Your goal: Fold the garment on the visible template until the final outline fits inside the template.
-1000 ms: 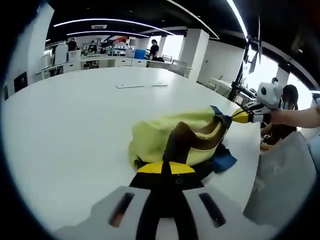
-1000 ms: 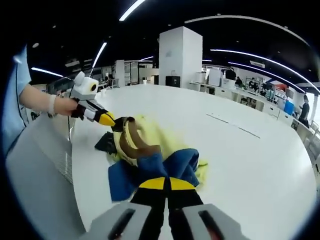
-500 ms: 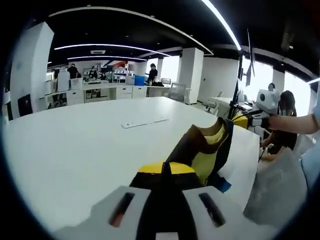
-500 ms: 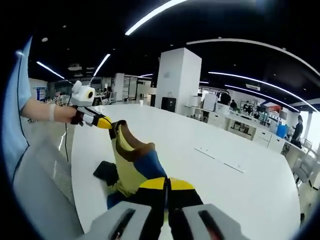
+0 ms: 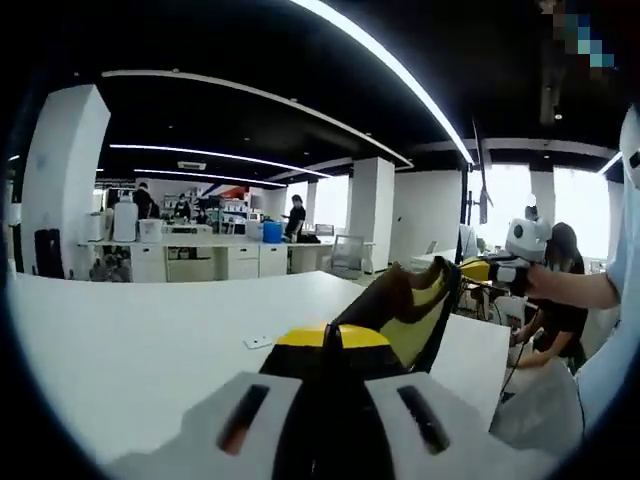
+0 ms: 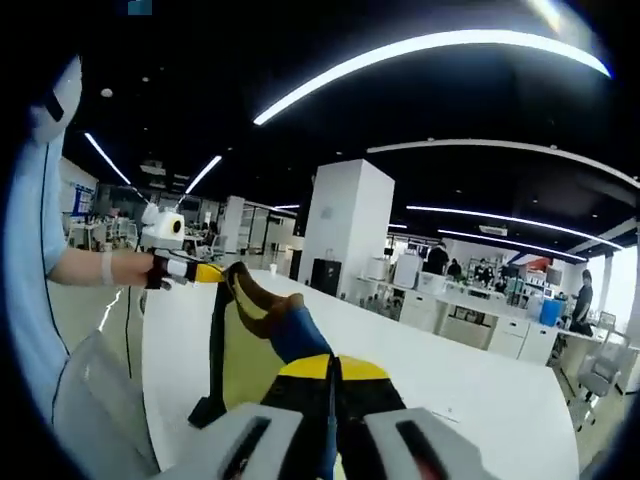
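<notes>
Garment [image 5: 410, 310]: yellow, brown-trimmed, held taut above the white surface [image 5: 120, 350], long axis running between both grippers. Left gripper [image 5: 332, 338] and right gripper [image 6: 332, 368]: fingers clamped on opposite ends. Template: cannot tell.

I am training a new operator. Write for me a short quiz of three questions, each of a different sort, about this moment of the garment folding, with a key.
1. True or false: the garment lies flat on the white table.
2. Multiple choice: the left gripper is (A) open above the table, (B) shut on the garment, (C) resting on a chair.
3. Fill in: in the right gripper view, the right gripper holds the garment at one end, and the ___ gripper holds it at the other end.

Key:
1. False; it is lifted and hangs between the two grippers.
2. B
3. left
</notes>
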`<act>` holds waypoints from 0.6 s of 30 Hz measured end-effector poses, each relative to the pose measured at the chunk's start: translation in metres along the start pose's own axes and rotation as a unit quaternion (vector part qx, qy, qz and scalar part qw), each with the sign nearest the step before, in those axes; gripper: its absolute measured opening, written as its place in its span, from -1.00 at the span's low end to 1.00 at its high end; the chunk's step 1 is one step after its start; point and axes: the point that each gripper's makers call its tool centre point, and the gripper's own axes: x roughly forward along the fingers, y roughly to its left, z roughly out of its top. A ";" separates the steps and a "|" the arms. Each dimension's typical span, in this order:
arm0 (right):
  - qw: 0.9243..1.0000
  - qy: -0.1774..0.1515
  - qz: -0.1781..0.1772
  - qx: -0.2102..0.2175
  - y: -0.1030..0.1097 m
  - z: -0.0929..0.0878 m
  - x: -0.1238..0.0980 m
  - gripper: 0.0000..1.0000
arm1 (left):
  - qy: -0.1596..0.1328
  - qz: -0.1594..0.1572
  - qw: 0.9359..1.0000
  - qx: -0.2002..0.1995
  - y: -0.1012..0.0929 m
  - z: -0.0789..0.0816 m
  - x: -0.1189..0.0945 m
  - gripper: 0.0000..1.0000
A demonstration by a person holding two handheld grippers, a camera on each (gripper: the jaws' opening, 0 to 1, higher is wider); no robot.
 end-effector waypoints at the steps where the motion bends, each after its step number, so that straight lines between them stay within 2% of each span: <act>1: 1.000 -0.012 0.001 -0.003 0.001 0.011 -0.001 -1.00 | -0.003 0.002 1.000 0.004 0.000 0.006 -0.001 -1.00; 2: 1.000 -0.026 0.003 -0.006 0.002 0.022 -0.002 -1.00 | -0.013 0.001 1.000 0.015 -0.002 0.018 -0.003 -1.00; 3: 0.999 -0.045 0.005 -0.019 0.004 0.041 -0.005 -1.00 | -0.024 -0.001 0.999 0.022 -0.003 0.028 -0.004 -1.00; 4: 0.999 -0.049 0.005 -0.022 0.004 0.045 -0.005 -1.00 | -0.041 -0.008 0.999 0.029 -0.006 0.042 -0.006 -1.00; 7: 0.996 -0.082 0.006 -0.028 0.004 0.075 -0.010 -1.00 | -0.074 -0.013 0.997 0.033 -0.005 0.070 -0.009 -1.00; 10: 0.994 -0.109 0.010 -0.026 -0.001 0.093 -0.009 -1.00 | -0.091 -0.015 0.995 0.040 -0.002 0.087 -0.008 -1.00; 12: 0.994 -0.104 0.013 -0.029 -0.010 0.086 -0.001 -1.00 | -0.089 -0.016 0.995 0.046 0.003 0.085 -0.002 -1.00; 13: 0.996 -0.091 0.012 -0.020 -0.014 0.077 0.004 -1.00 | -0.079 -0.011 0.996 0.038 0.010 0.079 0.003 -1.00; 14: 0.997 -0.069 0.007 -0.017 -0.022 0.059 0.011 -1.00 | -0.072 -0.012 0.997 0.039 0.014 0.072 0.008 -1.00; 16: 0.999 -0.044 0.010 -0.003 -0.024 0.034 0.025 -1.00 | -0.027 0.007 0.999 0.027 0.030 0.045 0.020 -1.00; 17: 0.999 -0.041 0.011 -0.001 -0.027 0.026 0.030 -1.00 | -0.014 0.007 0.999 0.040 0.036 0.031 0.028 -1.00; 18: 0.999 -0.030 0.011 0.007 -0.031 0.014 0.037 -1.00 | -0.004 0.015 0.999 0.028 0.041 0.023 0.032 -1.00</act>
